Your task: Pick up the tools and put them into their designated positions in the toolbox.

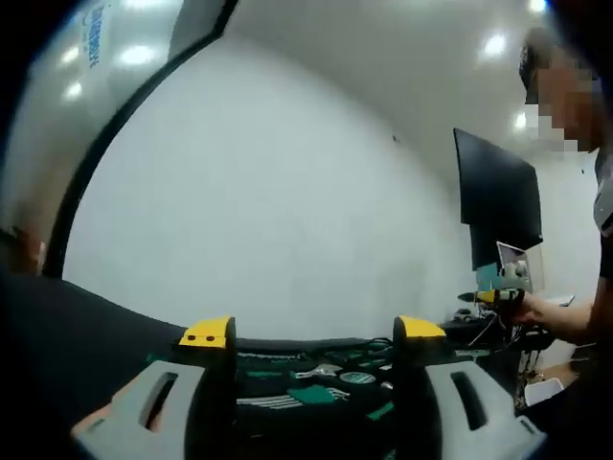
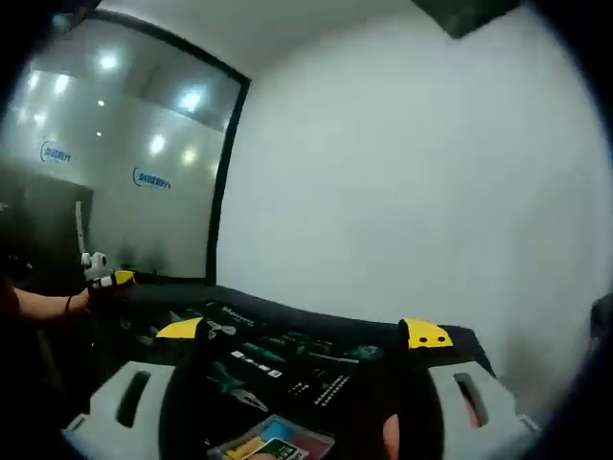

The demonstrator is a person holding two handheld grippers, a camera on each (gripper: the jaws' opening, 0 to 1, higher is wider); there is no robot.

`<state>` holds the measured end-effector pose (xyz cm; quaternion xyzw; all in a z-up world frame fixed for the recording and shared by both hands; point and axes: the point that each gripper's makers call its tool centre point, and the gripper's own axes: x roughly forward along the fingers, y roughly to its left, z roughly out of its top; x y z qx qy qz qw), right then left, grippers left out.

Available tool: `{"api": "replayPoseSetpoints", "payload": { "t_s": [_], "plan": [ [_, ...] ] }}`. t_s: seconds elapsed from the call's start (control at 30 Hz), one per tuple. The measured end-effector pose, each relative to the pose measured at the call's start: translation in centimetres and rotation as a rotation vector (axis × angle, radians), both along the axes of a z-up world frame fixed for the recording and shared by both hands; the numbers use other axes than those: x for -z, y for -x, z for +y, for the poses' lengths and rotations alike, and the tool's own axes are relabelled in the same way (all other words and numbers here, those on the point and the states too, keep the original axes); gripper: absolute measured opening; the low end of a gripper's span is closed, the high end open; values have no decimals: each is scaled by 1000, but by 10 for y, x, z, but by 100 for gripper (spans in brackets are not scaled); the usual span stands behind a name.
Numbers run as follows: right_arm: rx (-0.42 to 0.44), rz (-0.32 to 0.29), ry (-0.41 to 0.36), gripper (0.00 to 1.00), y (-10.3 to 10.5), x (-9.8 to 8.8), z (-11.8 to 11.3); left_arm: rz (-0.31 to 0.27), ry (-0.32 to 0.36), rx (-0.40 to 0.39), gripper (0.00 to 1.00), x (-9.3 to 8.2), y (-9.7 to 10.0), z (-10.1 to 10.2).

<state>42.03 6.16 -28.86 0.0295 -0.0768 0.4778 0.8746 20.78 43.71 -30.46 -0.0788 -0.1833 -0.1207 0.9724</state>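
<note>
Gaping wide with nothing between its jaws, the left gripper [image 1: 314, 333] looks low across the dark toolbox [image 1: 316, 376], where green-handled tools [image 1: 321, 393] lie too foreshortened to name. The right gripper [image 2: 302, 333] is likewise spread and empty above the toolbox [image 2: 287, 369]; pliers [image 2: 235, 381] show, other pieces stay murky, a coloured packet [image 2: 273, 446] is cut off below

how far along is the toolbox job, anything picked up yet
Looks like the start. Done: nothing I can confirm; tools already lie on the dark toolbox, though whether each sits in its slot is unclear. In hand: nothing; the left gripper and right gripper are both open and empty, raised above the toolbox. Left: picking up any loose tools and seating them. A colourful pack lies at the near edge.
</note>
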Motion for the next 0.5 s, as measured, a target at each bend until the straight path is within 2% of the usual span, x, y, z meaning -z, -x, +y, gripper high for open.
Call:
{"api": "replayPoseSetpoints", "payload": {
  "t_s": [0.13, 0.23, 0.27, 0.3, 0.33, 0.37, 0.4, 0.43, 0.5],
  "plan": [
    [13, -32, -15, 85, -21, 21, 7, 6, -34, 13, 64, 3, -2, -7],
    [79, -67, -115, 84, -33, 18, -2, 23, -75, 6, 63, 9, -7, -6],
    [87, -49, -140, 83, -31, 20, -4, 27, -73, 8, 61, 10, -7, -7],
    [99, 24, -92, 81, -33, 29, -4, 32, -71, 10, 58, 10, -7, -7],
    [124, 42, -93, 76, -36, 29, -8, 35, -70, 11, 57, 11, -8, -8],
    [147, 15, -147, 69, -39, 21, -14, 34, -75, 8, 57, 11, -8, -8],
    [151, 36, -168, 59, -41, 22, -18, 34, -79, 3, 57, 11, -9, -6],
    [142, 80, -149, 55, -40, 30, -17, 36, -80, 0, 57, 12, -9, -5],
    [104, 105, -185, 57, -36, 29, -18, 39, -81, -8, 57, 12, -10, -4]
  ]
}}
